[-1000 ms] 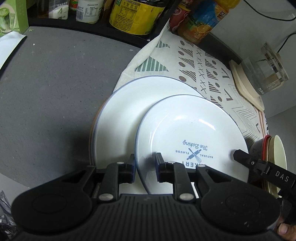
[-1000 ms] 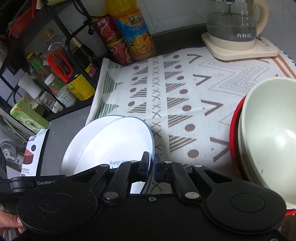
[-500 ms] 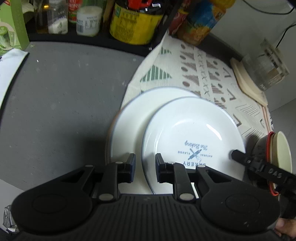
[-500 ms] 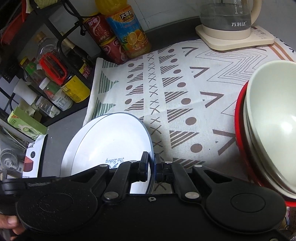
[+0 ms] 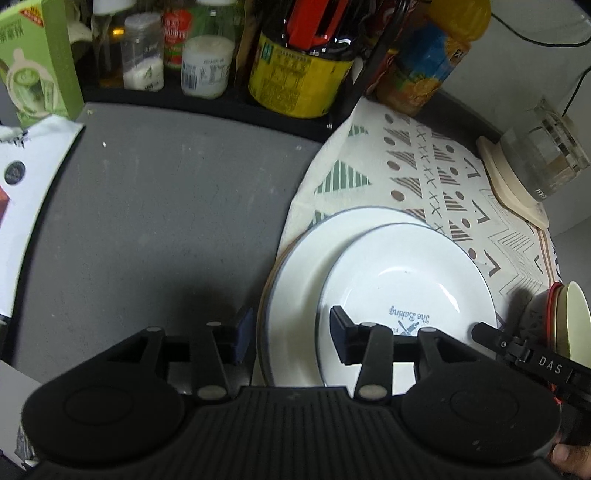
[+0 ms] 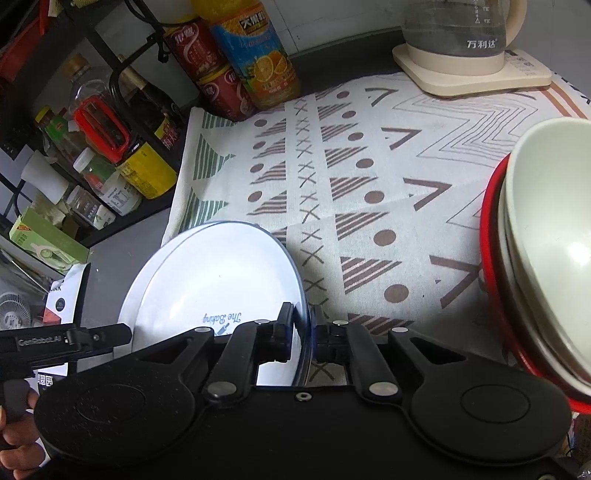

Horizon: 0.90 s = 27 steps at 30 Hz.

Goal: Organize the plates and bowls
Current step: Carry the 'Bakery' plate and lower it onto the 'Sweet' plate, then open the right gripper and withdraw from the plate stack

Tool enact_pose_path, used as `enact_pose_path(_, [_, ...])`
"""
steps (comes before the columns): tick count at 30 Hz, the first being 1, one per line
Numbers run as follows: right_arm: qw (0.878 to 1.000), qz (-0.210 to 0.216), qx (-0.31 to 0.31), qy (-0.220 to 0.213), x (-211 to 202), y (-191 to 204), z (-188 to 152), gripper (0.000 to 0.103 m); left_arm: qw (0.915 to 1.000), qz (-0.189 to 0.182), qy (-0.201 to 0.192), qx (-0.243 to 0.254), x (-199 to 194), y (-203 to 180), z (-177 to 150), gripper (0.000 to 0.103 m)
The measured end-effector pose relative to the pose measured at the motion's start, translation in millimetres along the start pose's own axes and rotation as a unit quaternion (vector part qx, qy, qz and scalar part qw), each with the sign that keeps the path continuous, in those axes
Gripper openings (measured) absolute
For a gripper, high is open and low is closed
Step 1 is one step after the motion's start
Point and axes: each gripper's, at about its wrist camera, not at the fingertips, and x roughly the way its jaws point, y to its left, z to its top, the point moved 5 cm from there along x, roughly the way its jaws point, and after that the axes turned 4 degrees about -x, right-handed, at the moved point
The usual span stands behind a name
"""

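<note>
Small plate (image 5: 406,280), white w/ blue rim & "The Baking" print, lies on big plate (image 5: 295,280); right gripper (image 6: 302,334) pinches its rim; left gripper (image 5: 291,339) wide open, empty; bowls (image 6: 546,236) right of plates.

Small plate (image 5: 406,291): "The Baking". Right gripper (image 5: 546,363) arm: "DAS". Left gripper (image 6: 40,341) arm: "GenRobot.AI". Kettle (image 6: 458,29): "万利达". Juice bottle (image 6: 255,55): "大果粒".
</note>
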Motion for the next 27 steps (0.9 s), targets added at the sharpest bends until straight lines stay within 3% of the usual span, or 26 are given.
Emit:
enact_pose_path(10, [1.000,-0.005,-0.005,0.013,8,3,-4,0.014,0.9994,-0.016,0.013,-0.028,11,12,-4,0.042])
enact_pose_path(13, [1.000,-0.003,-0.003,0.014,9,3,-5,0.016,0.9997,-0.014,0.009,-0.016,10,9,-3,0.037])
enact_pose_path(27, [1.000,0.001,0.002,0.031,9,5,-7,0.020,0.9996,0.019,0.016,0.016,8,1,0,0.033])
